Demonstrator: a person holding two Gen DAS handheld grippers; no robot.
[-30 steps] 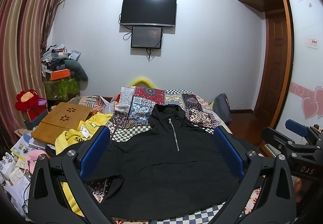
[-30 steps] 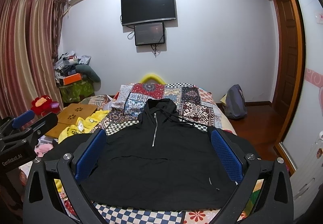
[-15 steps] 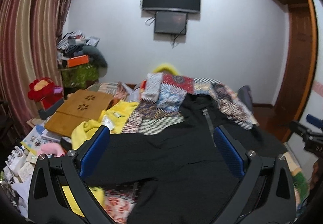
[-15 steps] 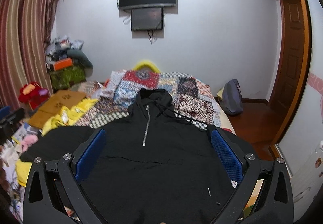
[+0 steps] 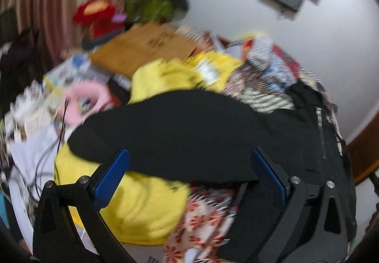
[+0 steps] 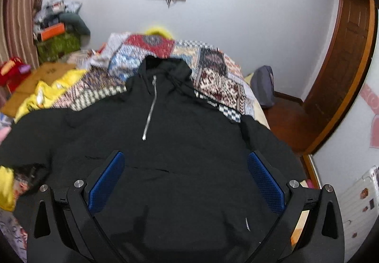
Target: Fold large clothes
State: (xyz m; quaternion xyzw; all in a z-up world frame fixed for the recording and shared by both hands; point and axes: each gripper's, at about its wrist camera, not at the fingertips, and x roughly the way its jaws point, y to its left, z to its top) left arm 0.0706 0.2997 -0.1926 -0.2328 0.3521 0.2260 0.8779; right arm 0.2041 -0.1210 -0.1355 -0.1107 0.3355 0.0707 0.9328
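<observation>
A black hooded jacket (image 6: 180,144) with a silver half zip lies spread face up on the patterned bed cover, hood at the far end. Its left sleeve (image 5: 165,125) stretches out to the left over a yellow garment (image 5: 142,203). My left gripper (image 5: 189,163) hangs open just above that sleeve, blue pads wide apart, nothing held. My right gripper (image 6: 186,168) is open too, low over the jacket's lower front with fabric showing between its fingers. The left wrist view is blurred by motion.
A patchwork bed cover (image 6: 213,78) lies under the jacket. Left of the bed are a brown board (image 5: 142,47), papers, a pink item (image 5: 87,97) and a red plush (image 5: 97,11). A grey bag (image 6: 263,85) and wooden door (image 6: 348,49) stand at the right.
The left gripper has swung left and down toward the jacket's left sleeve, tilting its view. The right gripper has dropped lower and closer over the jacket's front. Both stay open.
</observation>
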